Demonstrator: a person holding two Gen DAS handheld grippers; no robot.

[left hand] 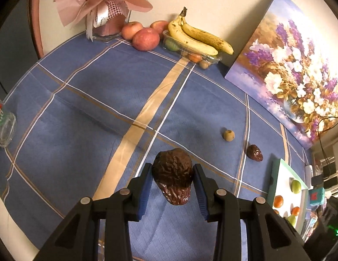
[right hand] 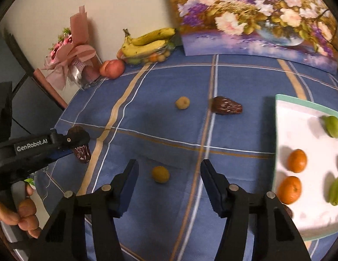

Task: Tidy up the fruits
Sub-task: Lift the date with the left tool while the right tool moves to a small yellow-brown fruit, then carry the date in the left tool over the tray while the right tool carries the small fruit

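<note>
Right gripper (right hand: 169, 180), jaws apart and empty, straddles a small round yellow fruit (right hand: 160, 174) left of the tray (right hand: 284, 117); left gripper (left hand: 172, 184) clamps a wrinkled date (left hand: 172, 175).

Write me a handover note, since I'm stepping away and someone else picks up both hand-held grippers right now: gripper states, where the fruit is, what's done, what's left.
Left hand-held gripper: shut on a wrinkled dark date, lifted over the blue cloth.
Right hand-held gripper: open, empty, with a small tan round fruit on the cloth between its fingers.
Done: white tray holds orange fruits and green fruits.
Left on the cloth: a second date and another tan fruit.
Apples and bananas sit by the wall.
</note>
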